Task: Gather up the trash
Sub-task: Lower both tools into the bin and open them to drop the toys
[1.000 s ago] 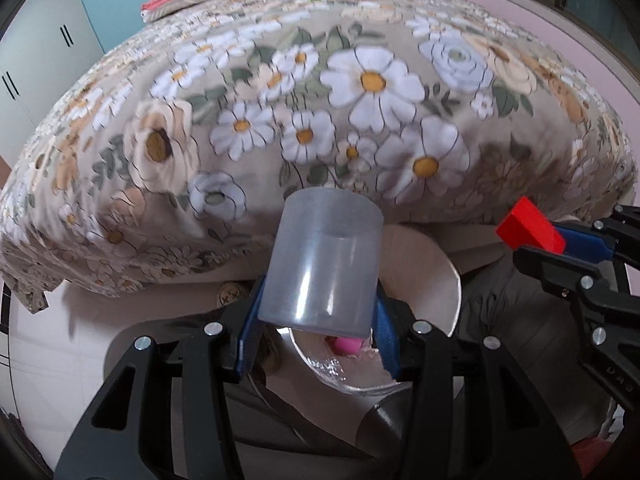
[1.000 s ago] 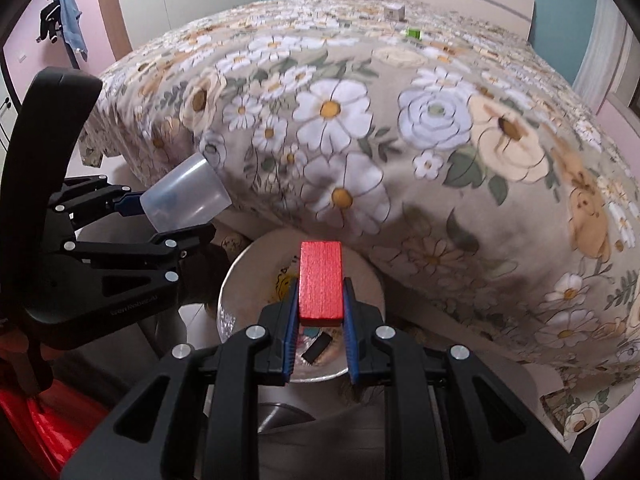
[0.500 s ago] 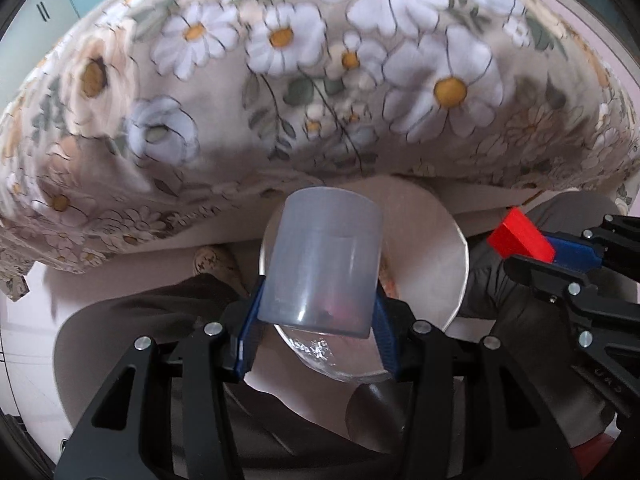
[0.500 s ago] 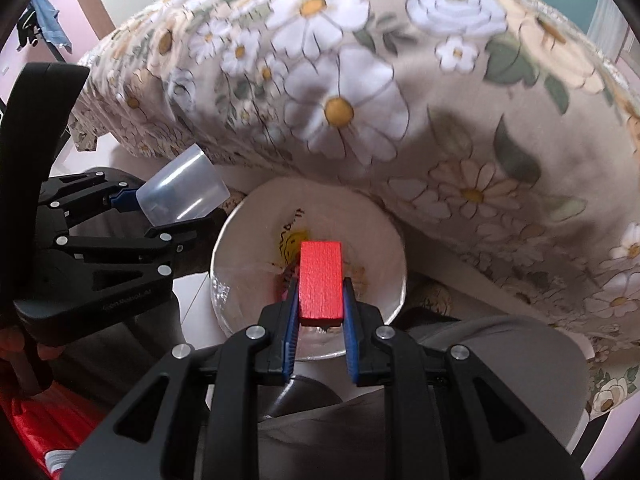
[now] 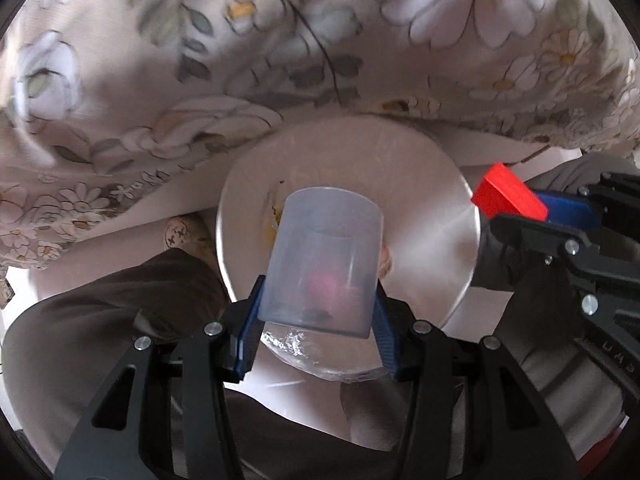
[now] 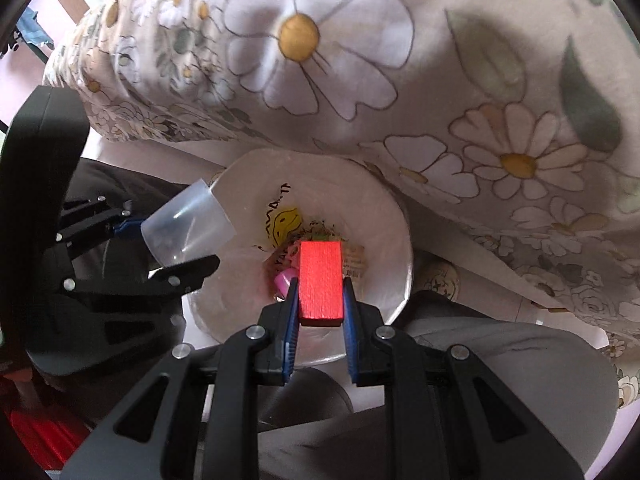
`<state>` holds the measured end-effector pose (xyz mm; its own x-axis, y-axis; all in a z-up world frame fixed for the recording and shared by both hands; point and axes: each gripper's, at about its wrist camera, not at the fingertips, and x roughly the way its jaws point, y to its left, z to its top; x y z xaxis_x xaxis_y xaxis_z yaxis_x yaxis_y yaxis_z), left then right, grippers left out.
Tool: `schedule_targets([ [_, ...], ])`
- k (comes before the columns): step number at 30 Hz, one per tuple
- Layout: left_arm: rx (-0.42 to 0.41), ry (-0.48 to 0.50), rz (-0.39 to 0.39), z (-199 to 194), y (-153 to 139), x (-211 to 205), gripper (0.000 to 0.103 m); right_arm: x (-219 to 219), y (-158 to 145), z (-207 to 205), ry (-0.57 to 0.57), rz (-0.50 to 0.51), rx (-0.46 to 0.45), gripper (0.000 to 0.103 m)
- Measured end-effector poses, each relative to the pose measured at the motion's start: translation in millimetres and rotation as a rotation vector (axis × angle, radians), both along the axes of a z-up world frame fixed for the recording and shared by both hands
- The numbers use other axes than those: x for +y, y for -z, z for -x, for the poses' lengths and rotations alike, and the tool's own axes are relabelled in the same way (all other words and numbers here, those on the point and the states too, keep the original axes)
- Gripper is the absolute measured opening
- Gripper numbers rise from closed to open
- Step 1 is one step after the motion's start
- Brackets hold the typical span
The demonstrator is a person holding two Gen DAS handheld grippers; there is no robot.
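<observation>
Left hand-held gripper (image 5: 316,316) clamped on plastic cup (image 5: 324,260) | right hand-held gripper (image 6: 320,304) clamped on red block (image 6: 321,282) | both above bin (image 6: 384,216)

Right gripper (image 6: 320,300): blue-padded fingers (image 6: 291,320) clamp flat red rectangular block (image 6: 321,282) above white lined round bin (image 6: 396,240). Left gripper (image 6: 168,248) holds translucent plastic cup (image 6: 186,230) at bin's left rim. Floral daisy-print bedspread (image 6: 400,80) hangs behind bin.
</observation>
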<state>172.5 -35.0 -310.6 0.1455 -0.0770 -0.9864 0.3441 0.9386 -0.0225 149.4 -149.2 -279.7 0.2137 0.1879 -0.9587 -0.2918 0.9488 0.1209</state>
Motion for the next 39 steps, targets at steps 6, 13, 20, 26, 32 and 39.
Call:
schedule_targets([
  [6,0.06,0.023,-0.01,-3.7,22.9,-3.8,0.049,3.0,18.7,-8.0,-0.005,0.009,0.039,0.022],
  [13,0.119,0.038,-0.011,-8.7,43.5,-8.2,0.049,5.4,34.4,-14.2,-0.01,0.025,0.063,0.022],
  [20,0.17,0.058,-0.013,-12.8,61.0,-12.3,0.049,6.8,48.5,-17.5,-0.002,0.034,0.099,0.022],
  [26,0.212,0.053,-0.007,-13.0,81.0,-17.7,0.049,7.6,58.8,-24.1,0.025,0.042,0.134,0.022],
  [32,0.247,0.051,0.018,-14.4,91.1,-25.9,0.049,11.2,68.5,-28.6,0.033,0.05,0.16,0.022],
  [39,0.284,0.031,0.039,-19.5,104.9,-25.3,0.049,12.1,79.8,-32.5,0.041,0.061,0.18,0.022],
])
